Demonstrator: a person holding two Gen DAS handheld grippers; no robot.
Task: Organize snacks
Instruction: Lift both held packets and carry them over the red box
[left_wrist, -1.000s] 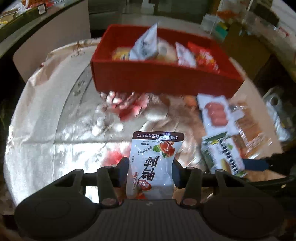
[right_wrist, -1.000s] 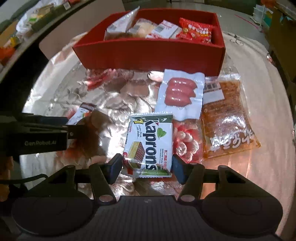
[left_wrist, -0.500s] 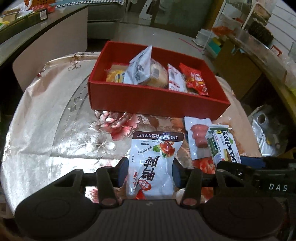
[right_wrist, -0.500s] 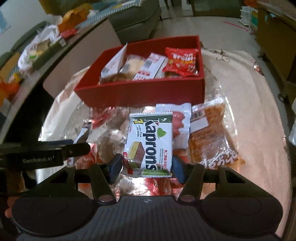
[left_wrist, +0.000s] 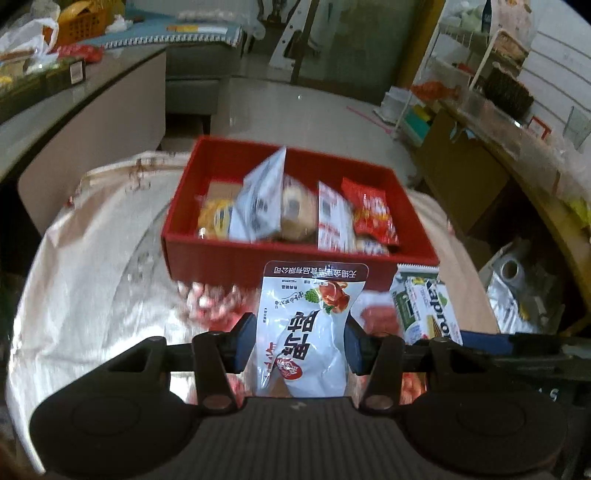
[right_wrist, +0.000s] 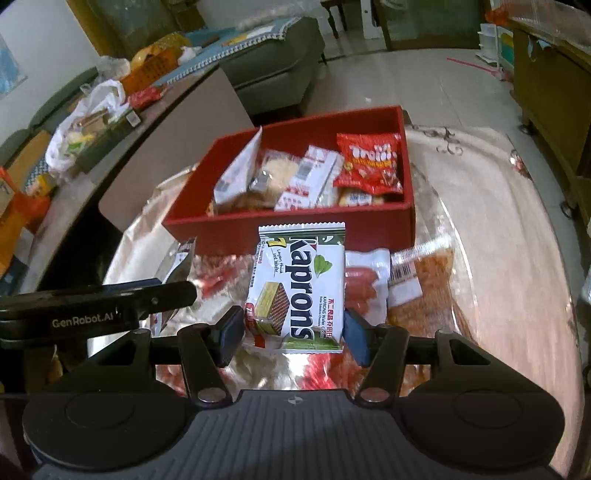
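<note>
Both claws carried a snack toward the red box (left_wrist: 295, 260). Left claw (left_wrist: 299, 341) pinched a white pouch (left_wrist: 306, 332) by its sides; right claw (right_wrist: 293, 332) pinched the Kaprons wafer pack (right_wrist: 299, 284) the same way. Each packet stood upright between the pads, clear of the table (right_wrist: 498, 258), just short of the box's near wall.

To do it well, by my reading: lift each packet over the near wall before letting go, and aim for the open floor at the box's near side, as the far side was already crowded with packets. Release one at a time so the claws don't collide; they rode close, side by side.

Pose: both claws angled downward and forward, facing the box. A sausage pack (right_wrist: 364, 286) and an orange pack (right_wrist: 424, 291) lay on the table.
</note>
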